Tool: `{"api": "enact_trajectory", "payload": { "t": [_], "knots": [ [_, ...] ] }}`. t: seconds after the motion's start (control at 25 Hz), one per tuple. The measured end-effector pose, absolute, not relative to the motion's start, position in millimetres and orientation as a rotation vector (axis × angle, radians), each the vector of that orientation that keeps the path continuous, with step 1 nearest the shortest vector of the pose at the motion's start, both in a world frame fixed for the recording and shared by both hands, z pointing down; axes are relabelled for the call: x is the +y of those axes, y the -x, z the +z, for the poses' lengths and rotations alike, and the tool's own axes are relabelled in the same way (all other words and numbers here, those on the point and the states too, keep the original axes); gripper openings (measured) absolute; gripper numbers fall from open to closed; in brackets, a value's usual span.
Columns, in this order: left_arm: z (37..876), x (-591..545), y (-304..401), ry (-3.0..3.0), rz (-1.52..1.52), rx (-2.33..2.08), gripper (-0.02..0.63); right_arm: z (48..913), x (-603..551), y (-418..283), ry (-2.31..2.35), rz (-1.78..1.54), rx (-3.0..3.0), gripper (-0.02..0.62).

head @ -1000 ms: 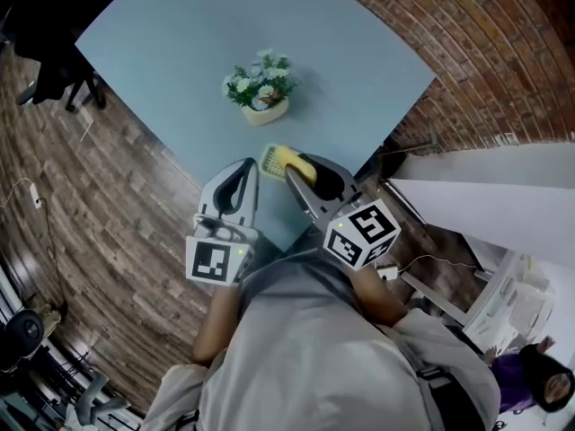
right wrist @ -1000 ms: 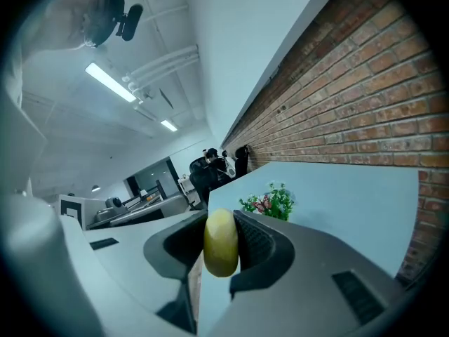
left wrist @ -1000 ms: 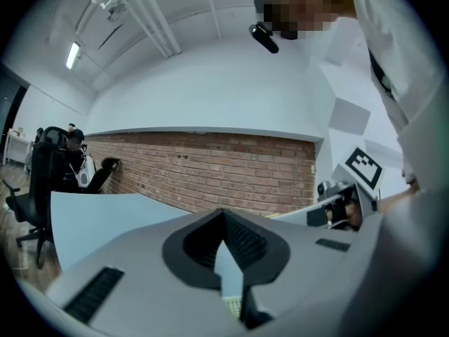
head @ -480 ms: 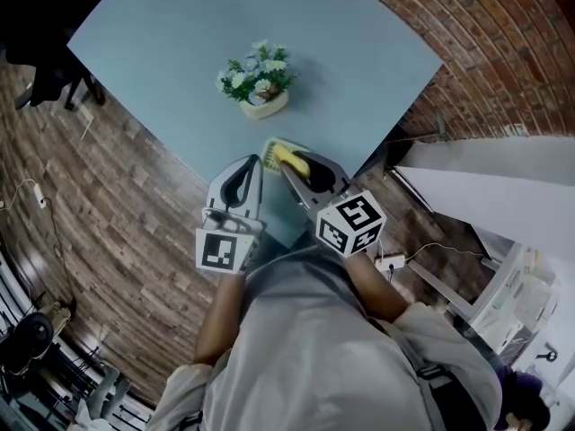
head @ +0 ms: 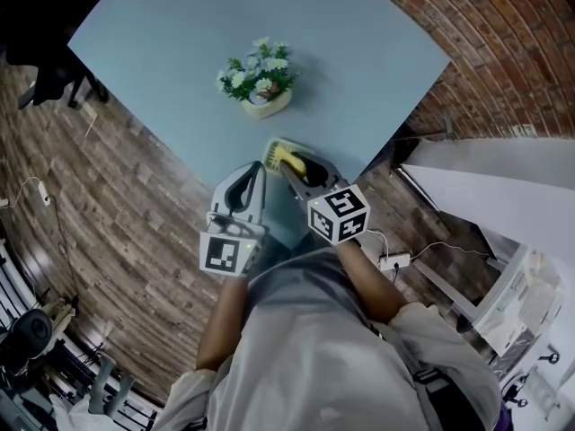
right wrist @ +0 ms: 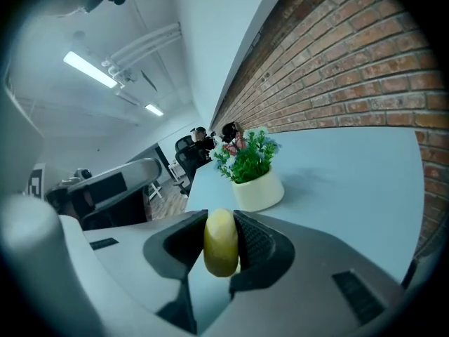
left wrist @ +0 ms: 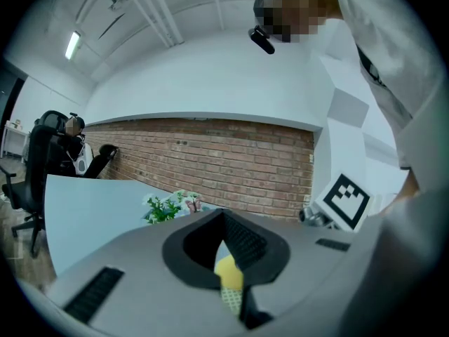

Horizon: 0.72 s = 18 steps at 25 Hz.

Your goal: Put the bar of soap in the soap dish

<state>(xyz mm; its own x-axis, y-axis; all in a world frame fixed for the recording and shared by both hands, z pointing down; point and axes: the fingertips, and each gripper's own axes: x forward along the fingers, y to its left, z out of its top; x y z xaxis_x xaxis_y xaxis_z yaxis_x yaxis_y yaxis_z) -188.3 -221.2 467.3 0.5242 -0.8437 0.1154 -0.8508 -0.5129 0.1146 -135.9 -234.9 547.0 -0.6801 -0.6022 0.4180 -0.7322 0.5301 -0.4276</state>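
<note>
A yellow bar of soap (head: 289, 161) is pinched between the jaws of my right gripper (head: 293, 165), near the table's front edge. In the right gripper view the soap (right wrist: 221, 243) stands on edge, with that gripper (right wrist: 222, 250) shut on it. The pale yellow-green soap dish (head: 272, 152), which has a gridded floor, lies on the table just left of the soap and partly under it. My left gripper (head: 255, 166) is shut and empty beside the dish. Through its jaw opening, the left gripper (left wrist: 224, 220) view shows the soap (left wrist: 228, 274) above the dish (left wrist: 231, 302).
A small cream pot of artificial flowers (head: 258, 83) stands on the light blue table (head: 180, 52) beyond the dish. A brick wall (head: 503, 52) runs along the right. The table's corner edge is close to both grippers, and wooden floor (head: 108, 205) lies to the left.
The right gripper has carried the soap slightly left, closer over the dish. The left gripper has barely moved.
</note>
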Motion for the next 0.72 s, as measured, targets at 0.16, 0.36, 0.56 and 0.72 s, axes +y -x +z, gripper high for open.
{"api": "enact_trajectory", "payload": {
  "t": [0.16, 0.36, 0.56, 0.72],
  "knots": [
    [468.3, -215.9, 188.4, -2.590, 0.086, -1.455, 0.003, 568.4, -234.2, 140.7, -1.126, 0.908, -2.516, 0.118],
    [472.4, -211.8, 189.0, -2.570, 0.093, -1.454, 0.003, 584.3, -234.4, 146.7, -1.116, 0.927, -2.491, 0.118],
    [477.6, -209.4, 191.1, -2.558, 0.108, -1.472, 0.003, 593.4, -236.3, 148.5, -1.119, 0.935, -2.475, 0.118],
    [474.6, -210.3, 189.6, -2.563, 0.077, -1.470, 0.003, 599.0, -240.0, 150.9, -1.122, 0.948, -2.470, 0.118]
  ]
}}
